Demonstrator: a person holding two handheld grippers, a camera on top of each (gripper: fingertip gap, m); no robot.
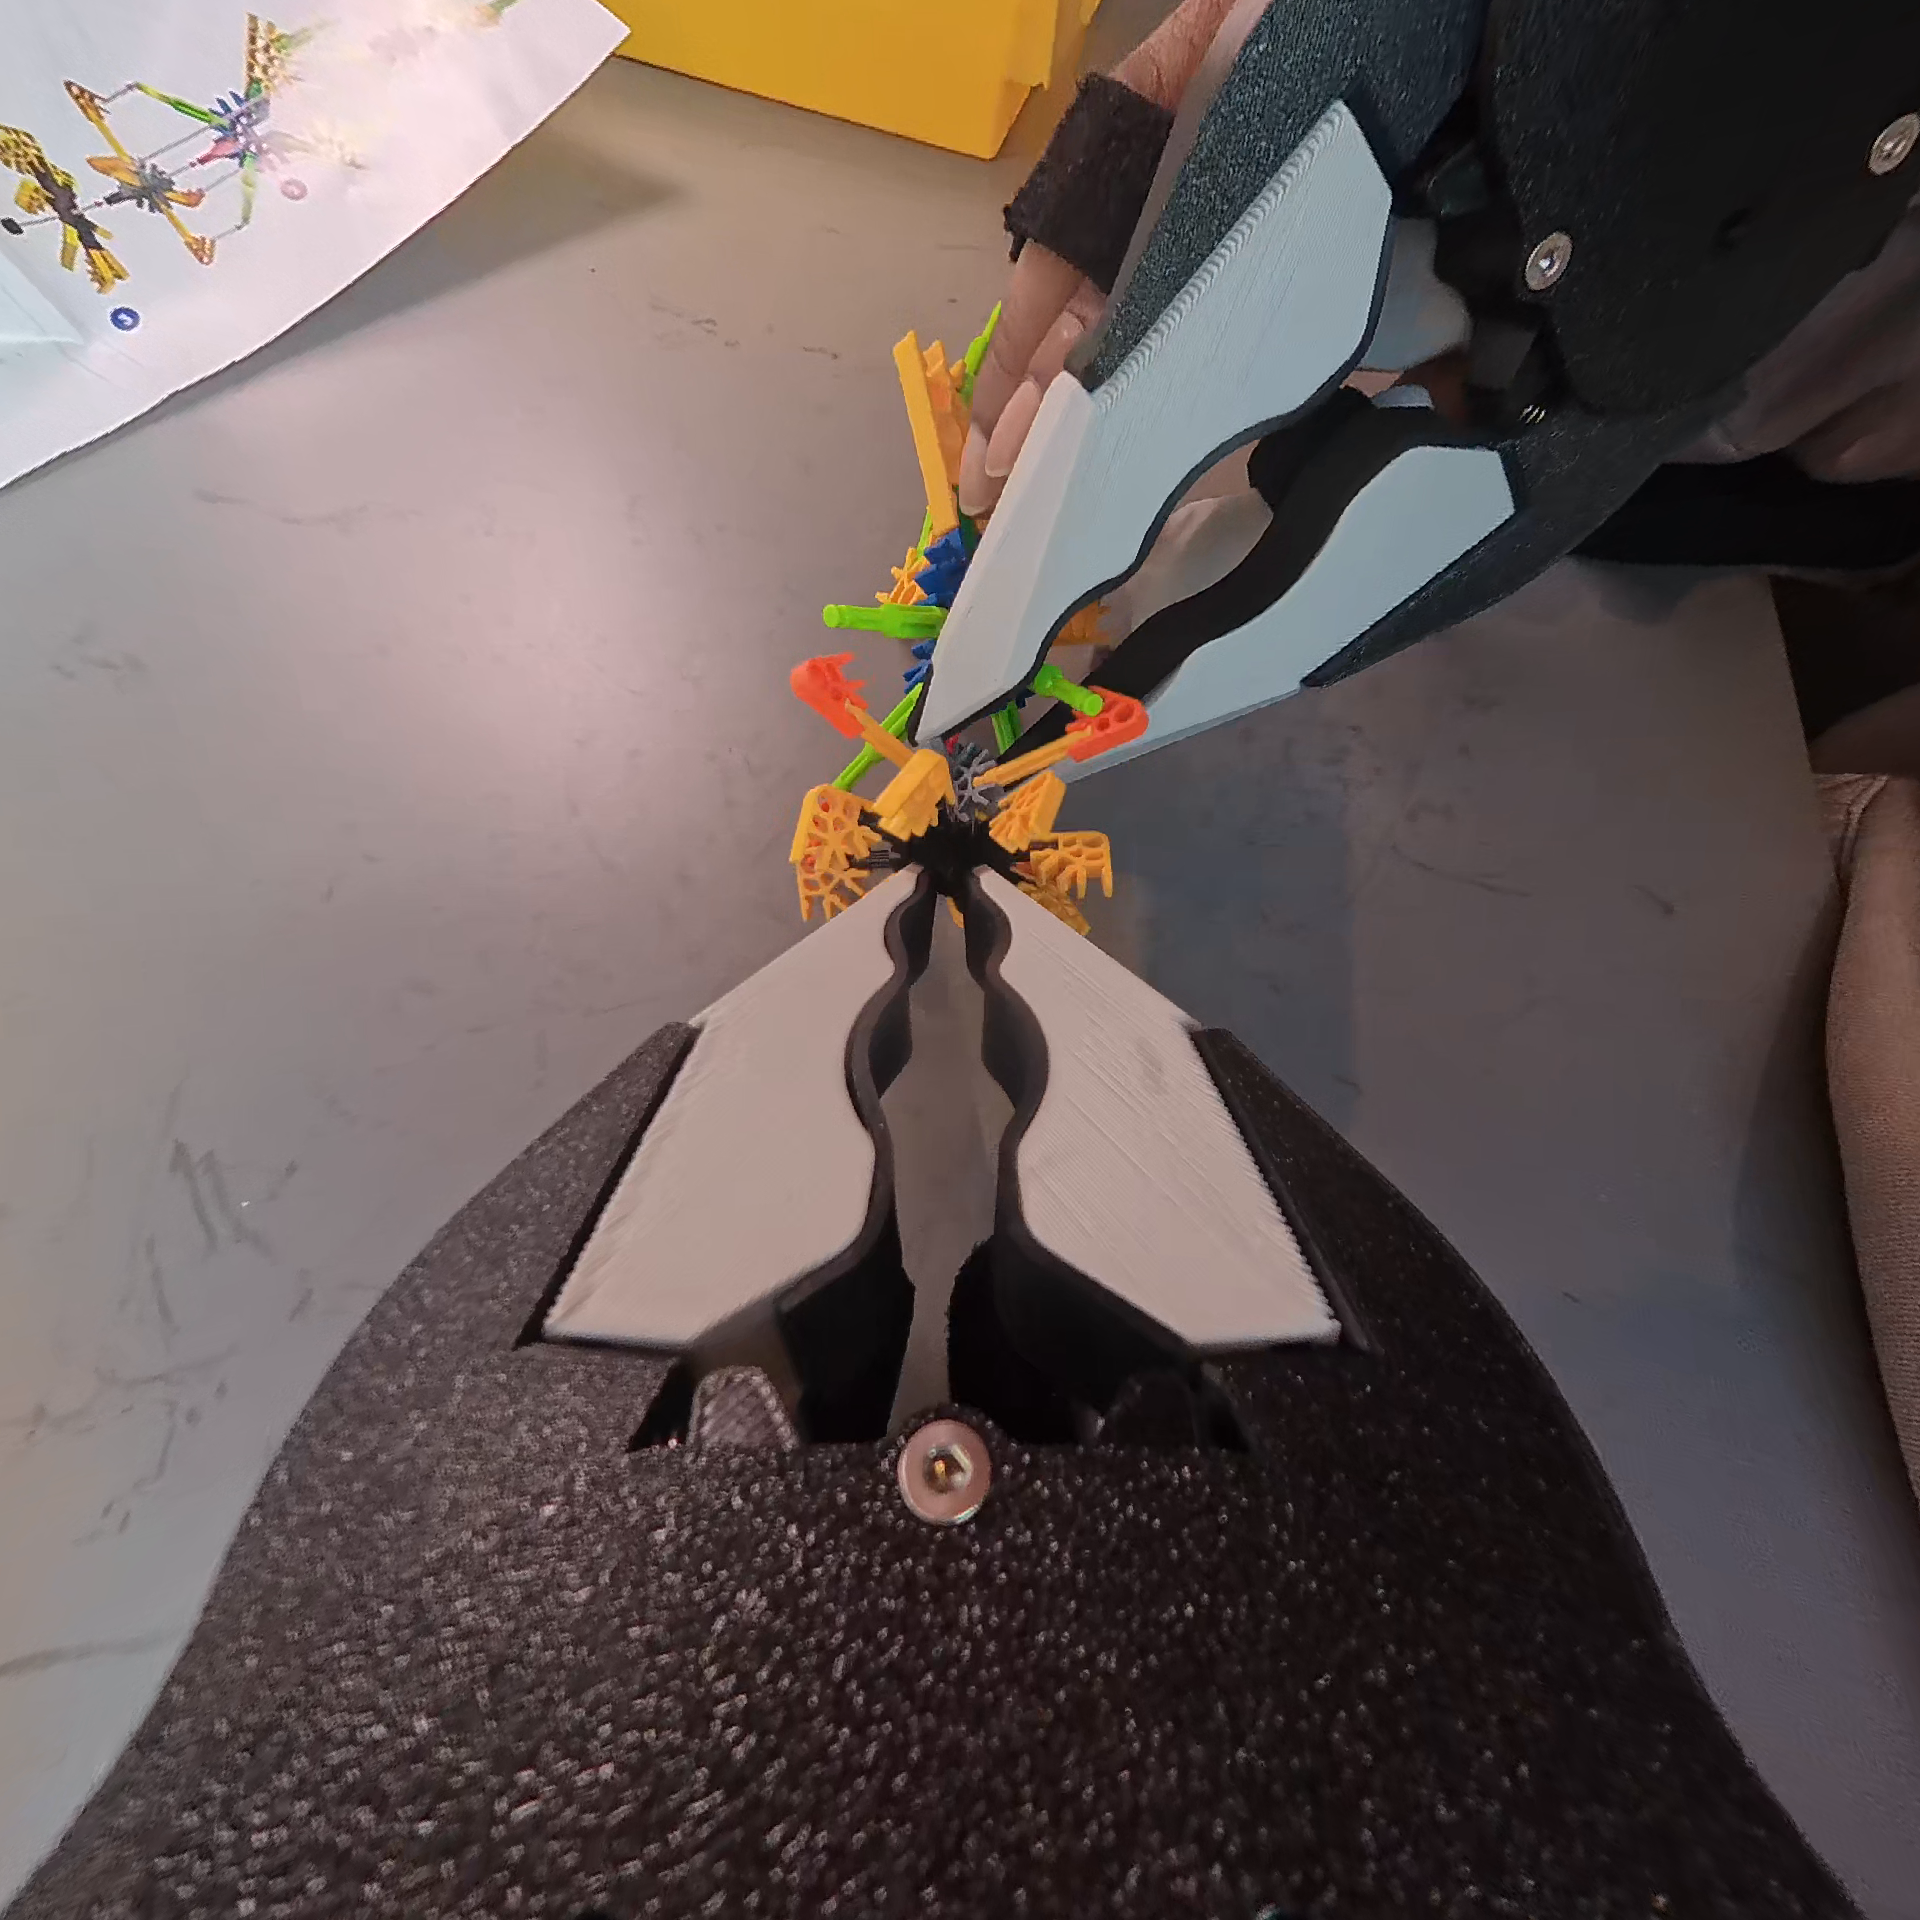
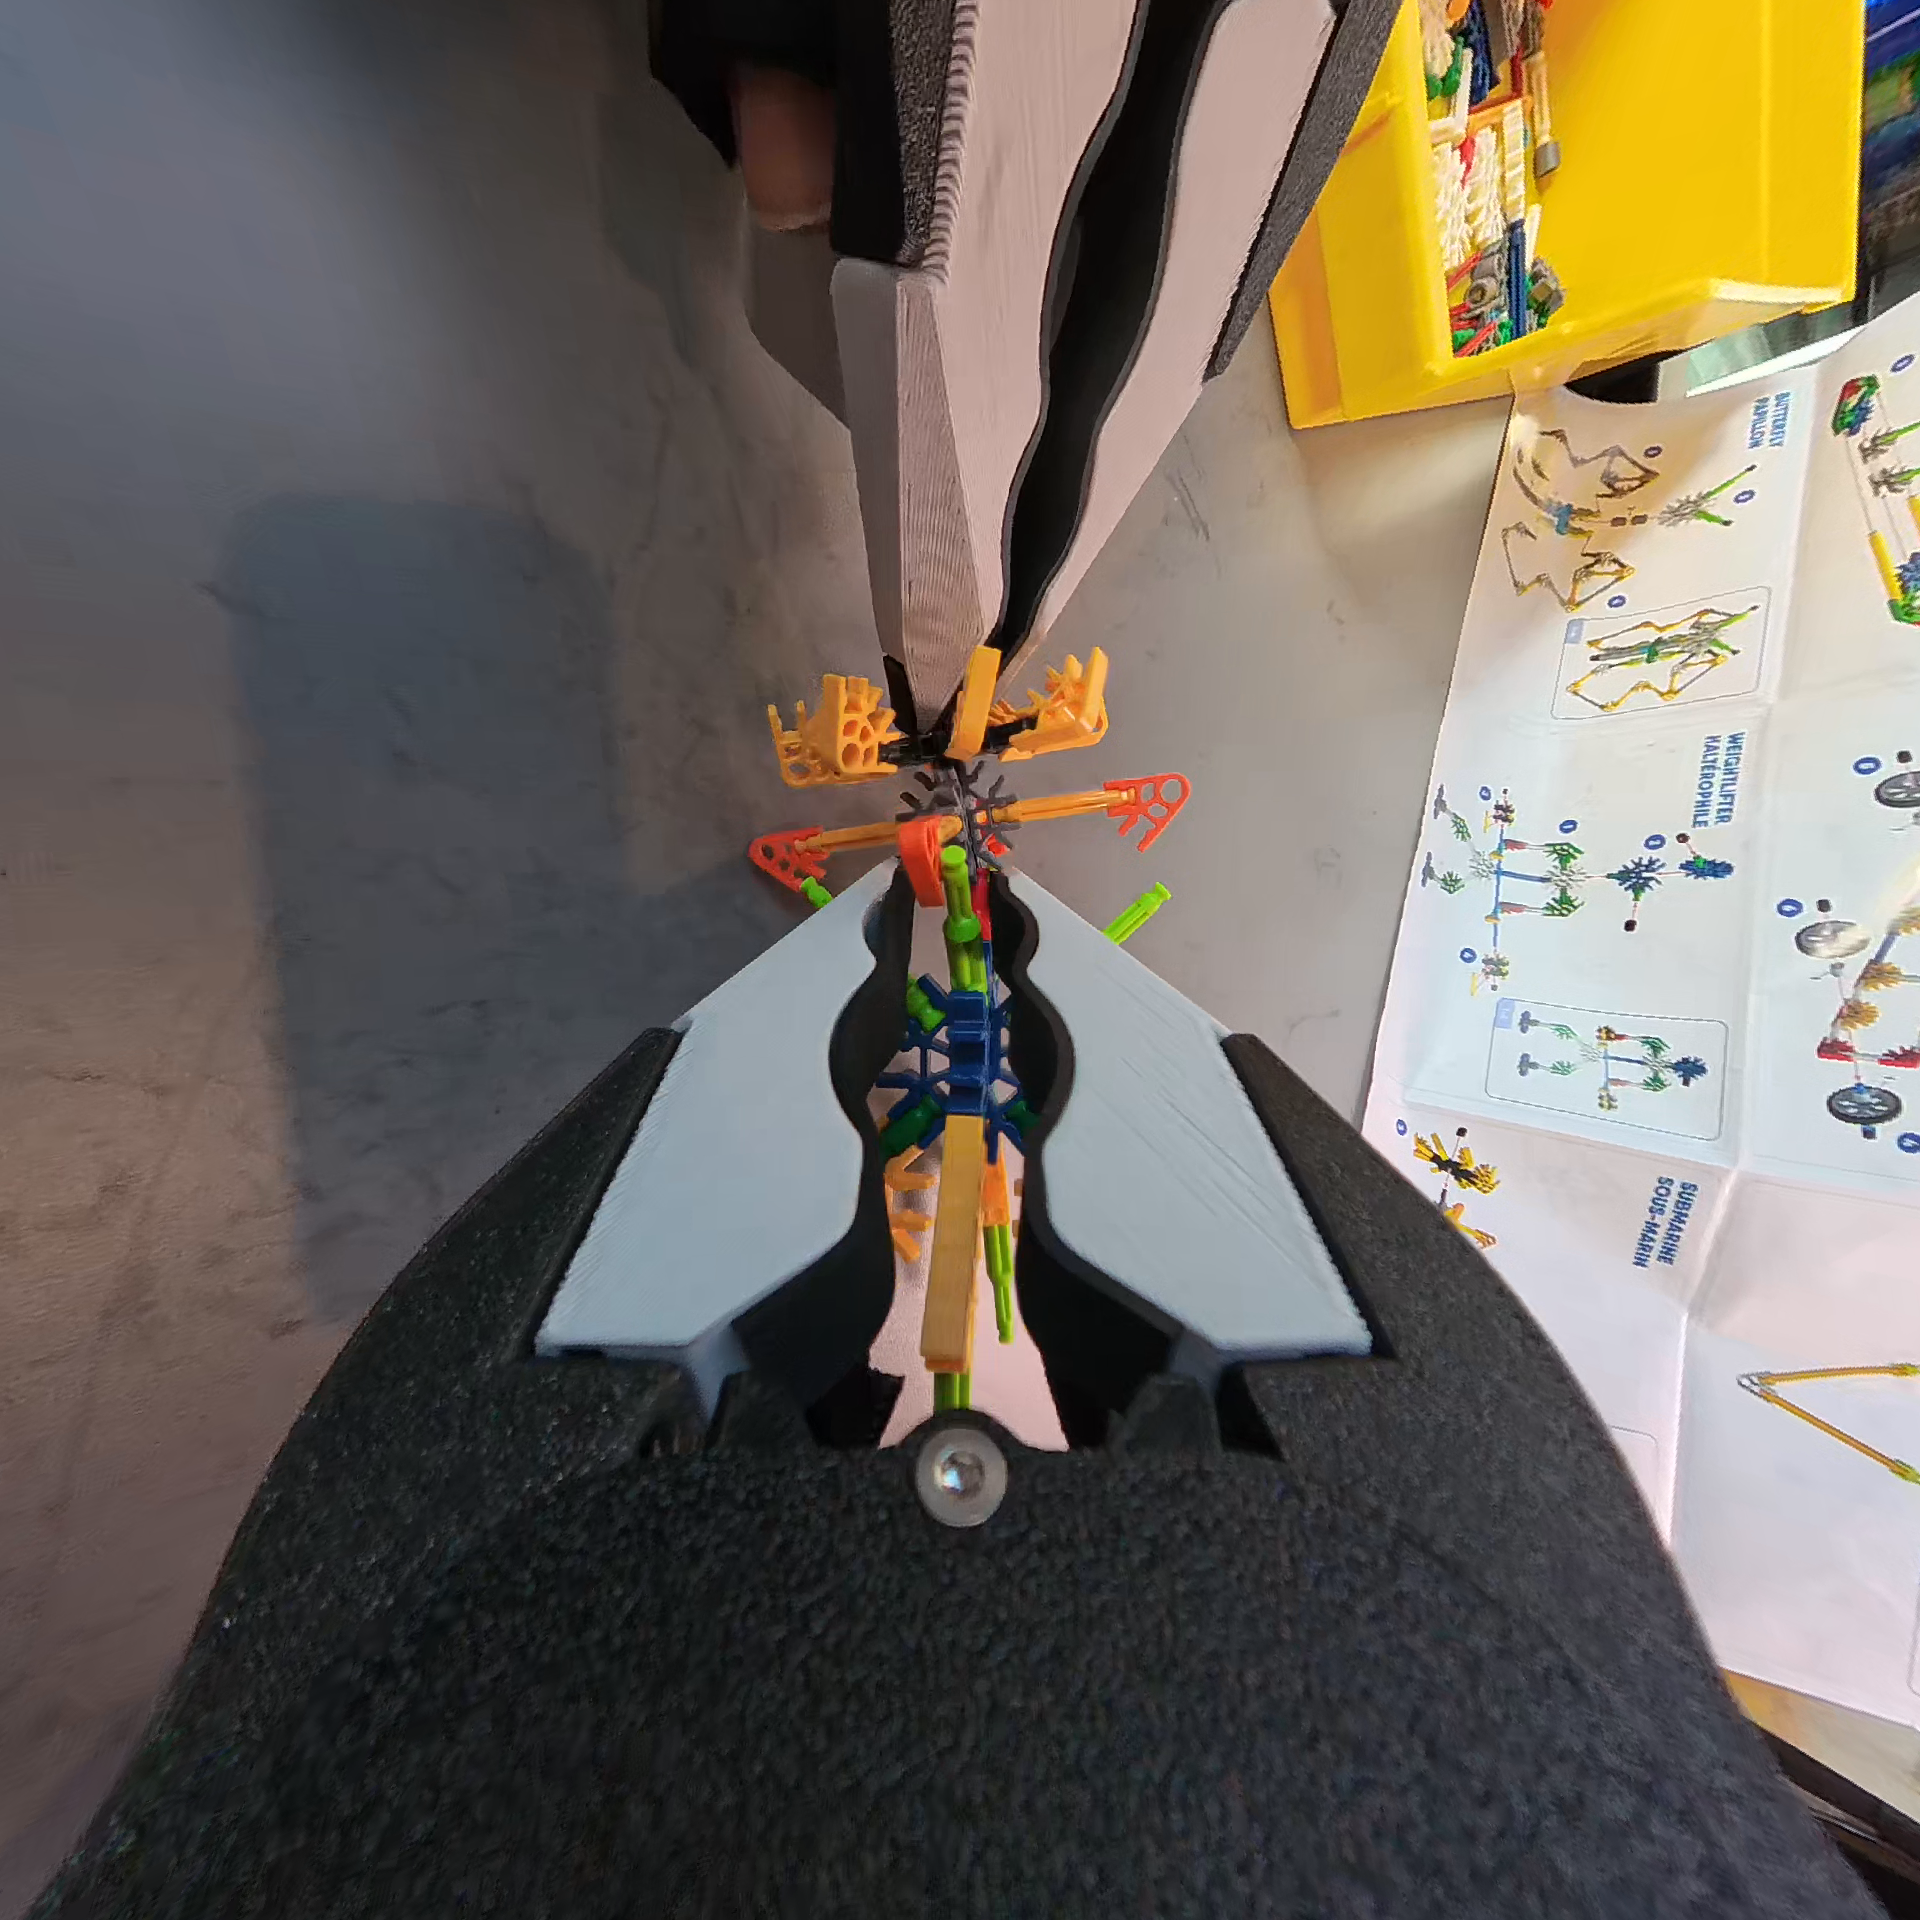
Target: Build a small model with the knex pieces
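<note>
Grey table (image 1: 416, 727): both claws, left (image 1: 948, 883) and right (image 2: 951, 883), pinch toy model (image 2: 961, 1039) tip-to-tip.

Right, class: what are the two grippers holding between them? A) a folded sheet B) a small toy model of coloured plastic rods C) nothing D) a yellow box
B: the left gripper and right gripper both pinch the toy model above the table.

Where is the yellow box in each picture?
Left wrist view: the yellow box sits at the top edge, middle, behind the toy model.
Right wrist view: the yellow box is in the top right corner, open, full of small pieces.
Shared landmark: the instruction sheet lying beside the box.
</note>
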